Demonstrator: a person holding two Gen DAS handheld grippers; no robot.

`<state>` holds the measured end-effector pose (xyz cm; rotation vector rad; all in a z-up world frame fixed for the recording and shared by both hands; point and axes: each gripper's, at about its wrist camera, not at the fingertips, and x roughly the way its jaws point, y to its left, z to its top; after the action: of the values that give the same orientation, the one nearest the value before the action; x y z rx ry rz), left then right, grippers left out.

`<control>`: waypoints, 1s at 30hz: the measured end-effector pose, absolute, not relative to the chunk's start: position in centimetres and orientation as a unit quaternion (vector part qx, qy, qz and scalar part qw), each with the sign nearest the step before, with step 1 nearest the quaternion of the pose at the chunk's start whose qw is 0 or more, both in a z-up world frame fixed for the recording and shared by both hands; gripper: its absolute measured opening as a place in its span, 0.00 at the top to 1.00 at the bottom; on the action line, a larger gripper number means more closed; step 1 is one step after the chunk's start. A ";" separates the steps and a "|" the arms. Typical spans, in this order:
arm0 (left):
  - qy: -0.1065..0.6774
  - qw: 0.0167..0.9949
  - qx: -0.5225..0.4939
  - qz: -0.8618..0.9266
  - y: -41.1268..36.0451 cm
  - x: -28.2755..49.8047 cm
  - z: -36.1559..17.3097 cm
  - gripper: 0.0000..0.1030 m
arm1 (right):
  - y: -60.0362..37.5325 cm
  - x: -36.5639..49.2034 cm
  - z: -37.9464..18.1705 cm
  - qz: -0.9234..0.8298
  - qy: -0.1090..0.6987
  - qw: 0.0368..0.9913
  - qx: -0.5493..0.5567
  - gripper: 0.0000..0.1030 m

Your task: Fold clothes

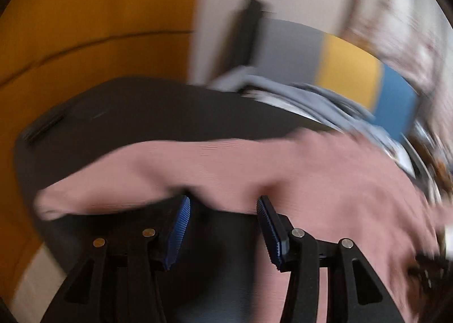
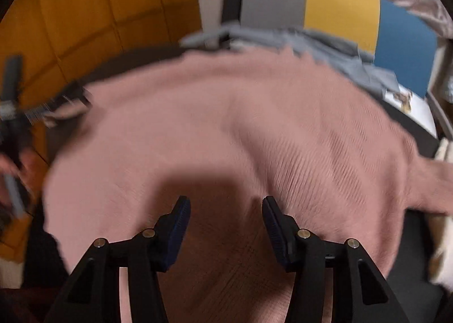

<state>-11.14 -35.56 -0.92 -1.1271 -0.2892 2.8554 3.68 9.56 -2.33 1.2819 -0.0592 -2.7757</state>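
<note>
A pink knit sweater (image 2: pixel 226 125) lies spread over a dark table (image 1: pixel 141 108). In the left wrist view the sweater (image 1: pixel 325 176) covers the right part and one sleeve (image 1: pixel 119 181) stretches left. My left gripper (image 1: pixel 223 201) is open at the sweater's near edge, with nothing between its fingers. My right gripper (image 2: pixel 226 201) is open just above the sweater's body, empty. The left gripper (image 2: pixel 17 113) shows blurred at the far left of the right wrist view. Both views are motion-blurred.
A pile of grey-blue clothes (image 2: pixel 325 48) lies beyond the sweater. Behind it stands a grey, yellow and blue panel (image 2: pixel 339 12). An orange wooden wall (image 1: pixel 85 26) is at the left. A white sheet (image 2: pixel 410 105) lies at the right table edge.
</note>
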 end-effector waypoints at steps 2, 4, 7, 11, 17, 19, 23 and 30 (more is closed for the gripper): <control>-0.151 -0.026 -0.382 0.911 -41.2 -12.2 -1.9 0.52 | 8.3 2.8 -3.8 -0.901 -0.011 0.054 0.430 0.47; -0.185 -0.065 -0.394 0.898 -44.8 -12.6 -2.5 0.52 | 8.5 3.1 -3.9 -0.903 -0.011 0.056 0.425 0.46; -0.212 -0.111 -0.396 0.887 -48.1 -12.5 -2.9 0.50 | 7.9 3.3 -4.0 -0.906 -0.007 0.052 0.420 0.42; -0.256 -0.119 -0.441 0.852 -50.2 -12.5 -4.2 0.50 | 7.7 2.9 -4.0 -0.908 -0.014 0.051 0.416 0.38; -0.276 -0.113 -0.466 0.833 -49.4 -12.6 -5.9 0.50 | 8.3 2.7 -3.9 -0.909 -0.019 0.056 0.413 0.37; -0.264 -0.129 -0.456 0.840 -49.4 -13.6 -5.9 0.50 | 8.3 2.8 -3.9 -0.909 -0.019 0.056 0.413 0.37; -0.250 -0.170 -0.448 0.842 -50.2 -16.5 -6.0 0.50 | 8.2 3.1 -3.9 -0.908 -0.016 0.060 0.414 0.37; -0.223 -0.201 -0.447 0.843 -51.0 -20.8 -6.1 0.93 | 9.8 4.3 -3.6 -0.897 -0.014 0.103 0.430 0.37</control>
<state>-20.83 -51.01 -6.11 -1.6176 -0.8080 3.0518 4.33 9.84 -3.63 1.2685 -0.0414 -2.6475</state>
